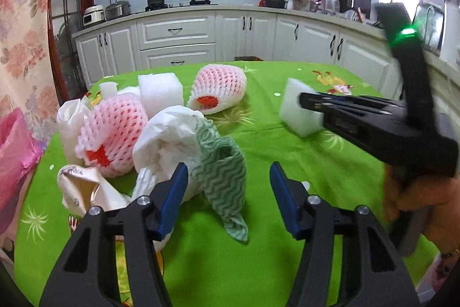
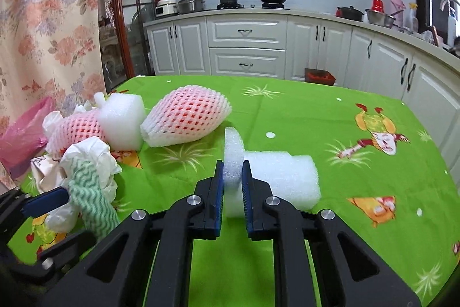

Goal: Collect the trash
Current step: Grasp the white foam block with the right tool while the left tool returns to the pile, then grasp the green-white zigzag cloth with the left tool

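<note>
Right gripper (image 2: 233,171) jaws pinch the foam block (image 2: 276,177) — lift straight; left gripper (image 1: 228,177) jaws gape around the green cloth (image 1: 224,171), ungripped.

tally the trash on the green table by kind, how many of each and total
pink foam fruit nets: 2
white foam blocks: 2, one pinched by the right gripper, one by the nets
small white foam piece: 1
crumpled white paper or plastic wads: about 3
green wavy cloth: 1
total: about 9; the pile hides some edges
</note>
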### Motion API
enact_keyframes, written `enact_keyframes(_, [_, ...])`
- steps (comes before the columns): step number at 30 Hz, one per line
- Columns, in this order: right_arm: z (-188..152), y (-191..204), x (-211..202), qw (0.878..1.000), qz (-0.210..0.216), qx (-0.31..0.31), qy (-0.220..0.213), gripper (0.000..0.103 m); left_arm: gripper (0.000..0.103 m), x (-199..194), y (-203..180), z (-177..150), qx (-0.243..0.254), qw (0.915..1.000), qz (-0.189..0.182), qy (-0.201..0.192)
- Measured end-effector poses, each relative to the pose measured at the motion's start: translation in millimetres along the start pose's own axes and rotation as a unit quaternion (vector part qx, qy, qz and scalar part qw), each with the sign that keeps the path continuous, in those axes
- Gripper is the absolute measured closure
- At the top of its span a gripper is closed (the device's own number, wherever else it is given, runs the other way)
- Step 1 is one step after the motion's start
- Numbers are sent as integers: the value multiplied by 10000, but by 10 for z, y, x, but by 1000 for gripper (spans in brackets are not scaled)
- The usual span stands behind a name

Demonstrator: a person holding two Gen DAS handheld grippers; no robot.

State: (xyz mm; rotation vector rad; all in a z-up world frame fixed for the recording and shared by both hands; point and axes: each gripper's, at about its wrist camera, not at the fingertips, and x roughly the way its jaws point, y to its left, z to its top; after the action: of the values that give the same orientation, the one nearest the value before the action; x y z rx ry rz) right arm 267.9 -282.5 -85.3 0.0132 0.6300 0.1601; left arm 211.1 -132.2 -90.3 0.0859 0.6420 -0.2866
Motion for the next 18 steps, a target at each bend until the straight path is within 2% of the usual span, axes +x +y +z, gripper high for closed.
enact_keyframes(4, [-66, -90, -120, 9998, 43, 168, -79, 89, 53, 190, -50, 72, 25, 9995, 206, 231])
enact_keyframes(6, [-96, -117, -171, 9995, 91, 261, -124, 89, 68, 275, -70, 102, 80, 9991, 258, 334])
enact_keyframes(9, [-113, -122, -233, 9992, 153, 324, -181, 89, 79, 290, -73, 118, 159, 9992, 220, 303])
enact_keyframes(14, [-183, -98, -359, 9985, 254, 400, -260, 89, 83, 83, -21, 48, 101, 9999, -117, -6])
enact_keyframes(18, [-271, -15, -439, 9985, 310, 364, -247, 89, 83, -106, 30, -21, 44, 9995, -241, -217])
